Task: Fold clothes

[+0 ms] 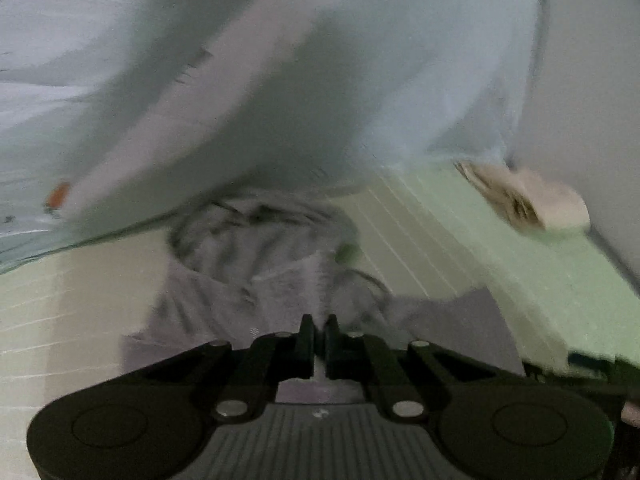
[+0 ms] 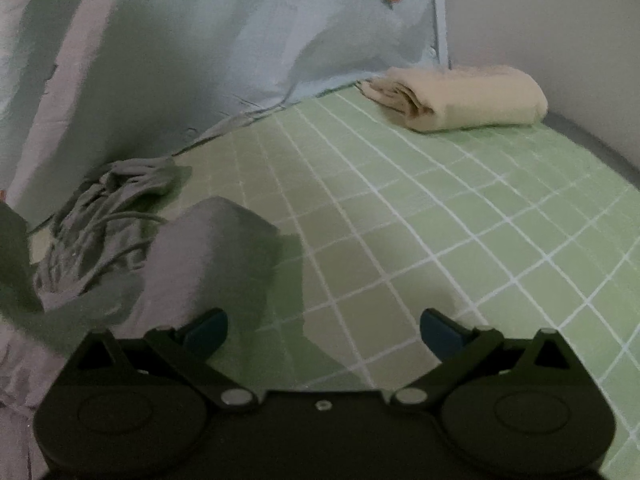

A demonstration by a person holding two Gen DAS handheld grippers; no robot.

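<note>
Both wrist views skim low over the bed [image 2: 400, 208].

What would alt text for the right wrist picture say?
An open right gripper hovers over a green checked sheet, beside a crumpled grey garment. A folded cream cloth lies farther back, near a pale blue floral fabric.

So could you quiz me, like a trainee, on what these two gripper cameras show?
1. True or false: the right gripper is open with nothing between its fingers.
2. What does the left gripper hold? A) the grey garment B) the folded cream cloth C) nothing
3. Fill in: the checked sheet is ____ with white lines.

Key: 1 true; 2 A; 3 green.
</note>
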